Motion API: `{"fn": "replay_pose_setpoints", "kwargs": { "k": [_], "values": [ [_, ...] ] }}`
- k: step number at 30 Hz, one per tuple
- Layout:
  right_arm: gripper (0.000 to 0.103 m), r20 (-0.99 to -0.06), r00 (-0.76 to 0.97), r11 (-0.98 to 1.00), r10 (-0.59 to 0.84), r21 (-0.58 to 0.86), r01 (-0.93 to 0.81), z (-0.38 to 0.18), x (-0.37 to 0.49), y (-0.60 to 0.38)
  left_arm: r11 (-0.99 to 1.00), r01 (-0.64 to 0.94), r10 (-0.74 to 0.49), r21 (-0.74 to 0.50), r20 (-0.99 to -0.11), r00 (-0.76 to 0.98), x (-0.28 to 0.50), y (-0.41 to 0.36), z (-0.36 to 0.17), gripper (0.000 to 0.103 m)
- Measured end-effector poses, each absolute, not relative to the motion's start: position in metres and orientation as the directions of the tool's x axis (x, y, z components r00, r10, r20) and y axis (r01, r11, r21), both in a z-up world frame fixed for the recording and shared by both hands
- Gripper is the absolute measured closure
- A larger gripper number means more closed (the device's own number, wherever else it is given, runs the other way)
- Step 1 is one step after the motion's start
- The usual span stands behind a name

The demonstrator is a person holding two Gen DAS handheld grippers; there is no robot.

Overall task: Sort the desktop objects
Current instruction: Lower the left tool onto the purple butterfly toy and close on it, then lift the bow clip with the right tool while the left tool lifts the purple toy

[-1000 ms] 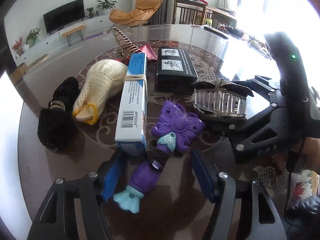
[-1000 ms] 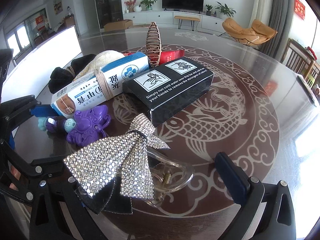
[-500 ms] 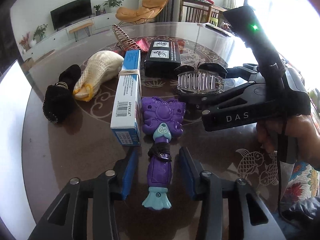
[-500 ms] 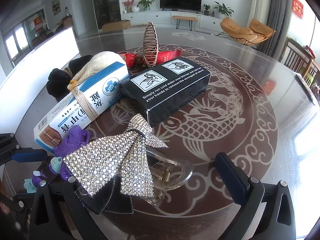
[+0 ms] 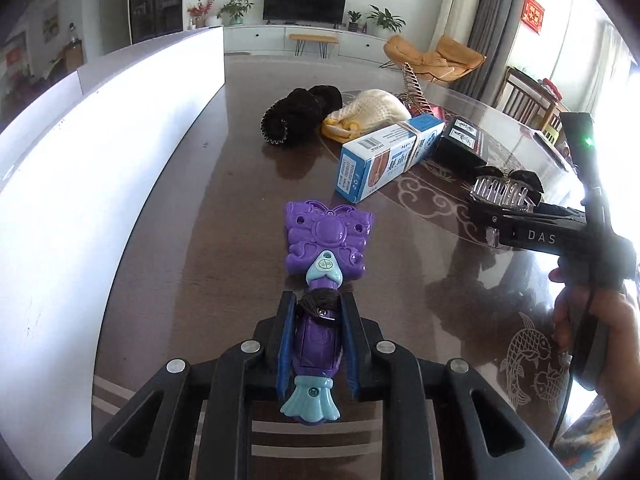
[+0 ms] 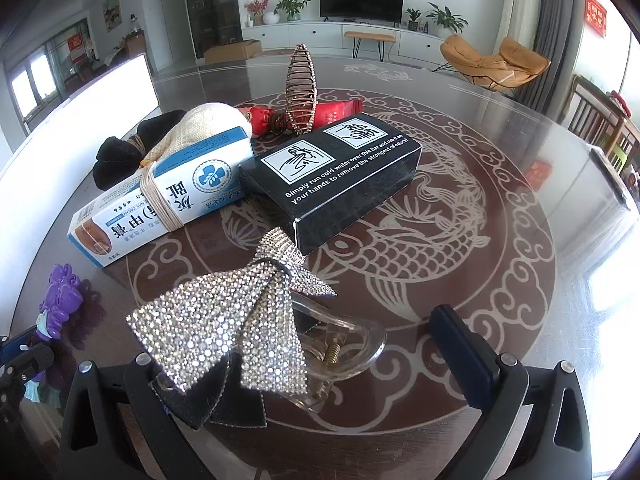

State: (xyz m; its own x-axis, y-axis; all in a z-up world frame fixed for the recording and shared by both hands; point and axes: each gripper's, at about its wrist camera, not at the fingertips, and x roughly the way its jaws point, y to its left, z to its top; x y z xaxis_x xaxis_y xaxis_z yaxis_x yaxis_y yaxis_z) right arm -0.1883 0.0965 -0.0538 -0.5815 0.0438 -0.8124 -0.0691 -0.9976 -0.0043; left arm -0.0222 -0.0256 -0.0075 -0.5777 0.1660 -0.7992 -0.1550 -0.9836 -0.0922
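Note:
My left gripper (image 5: 318, 308) is shut on the handle of a purple butterfly-shaped toy (image 5: 326, 240), whose head points away over the dark table (image 5: 200, 240). The same purple toy (image 6: 60, 292) shows at the left edge of the right wrist view, with the left gripper (image 6: 16, 356) below it. A rhinestone bow hair clip (image 6: 224, 320) lies between the fingers of my right gripper (image 6: 312, 344), which stands open. Its right finger (image 6: 460, 348) is apart from the clip; the left finger is hidden behind the bow. The clip's teeth (image 5: 504, 192) show at the right gripper's tip.
A blue and white carton (image 5: 384, 156), a black box (image 6: 332, 180), a black scrunchie (image 5: 296, 116), a cream knitted pouch (image 5: 372, 114), a bronze spiral clip (image 6: 300, 92) and a red packet (image 6: 336, 114) cluster mid-table. A white box wall (image 5: 100, 140) stands left. A hand (image 5: 580, 312) holds the right gripper.
My left gripper has shut on the purple toy's handle, then rolled and swung left with it, away from the carton. The right gripper and bow clip have not moved.

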Motion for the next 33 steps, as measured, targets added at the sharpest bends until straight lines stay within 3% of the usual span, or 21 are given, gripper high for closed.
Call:
{"fn": "replay_pose_setpoints", "kwargs": {
  "k": [1, 2, 5, 9, 13, 15, 20, 33],
  "values": [
    [0.000, -0.812, -0.581, -0.998, 0.044, -0.005, -0.069, -0.054, -0.188, 0.097, -0.987, -0.147, 0.144, -0.070, -0.795, -0.589, -0.021, -0.022, -0.008, 0.080],
    [0.000, -0.812, -0.582, -0.998, 0.044, -0.004, -0.069, -0.054, -0.188, 0.097, -0.987, -0.147, 0.136, -0.058, -0.791, -0.597, -0.024, -0.017, -0.007, 0.073],
    [0.000, -0.812, -0.581, -0.998, 0.044, -0.004, -0.069, -0.054, -0.188, 0.097, -0.982, -0.180, 0.158, -0.060, -0.784, -0.601, -0.022, -0.006, -0.008, 0.043],
    [0.000, -0.812, -0.581, -0.998, 0.044, -0.004, -0.070, -0.054, -0.188, 0.097, -0.981, -0.193, 0.112, 0.011, -0.778, -0.618, -0.022, 0.010, -0.011, 0.022],
    [0.000, -0.812, -0.581, -0.998, 0.044, -0.004, -0.070, -0.054, -0.188, 0.097, -0.982, -0.188, 0.114, 0.005, -0.779, -0.616, -0.022, 0.011, -0.011, 0.019],
    [0.000, -0.812, -0.581, -0.998, 0.044, -0.004, -0.070, -0.054, -0.188, 0.097, -0.983, -0.181, 0.108, 0.004, -0.789, -0.604, -0.025, 0.012, -0.012, 0.008],
    [0.000, -0.812, -0.581, -0.998, 0.044, -0.004, -0.070, -0.054, -0.188, 0.097, -0.984, -0.180, 0.104, 0.006, -0.794, -0.599, -0.023, 0.012, -0.015, 0.000],
    [0.000, -0.813, -0.581, -0.998, 0.040, -0.004, -0.063, -0.052, -0.186, 0.096, -0.970, -0.243, 0.145, 0.007, -0.784, -0.604, -0.010, 0.012, -0.014, 0.000]
  ]
}}
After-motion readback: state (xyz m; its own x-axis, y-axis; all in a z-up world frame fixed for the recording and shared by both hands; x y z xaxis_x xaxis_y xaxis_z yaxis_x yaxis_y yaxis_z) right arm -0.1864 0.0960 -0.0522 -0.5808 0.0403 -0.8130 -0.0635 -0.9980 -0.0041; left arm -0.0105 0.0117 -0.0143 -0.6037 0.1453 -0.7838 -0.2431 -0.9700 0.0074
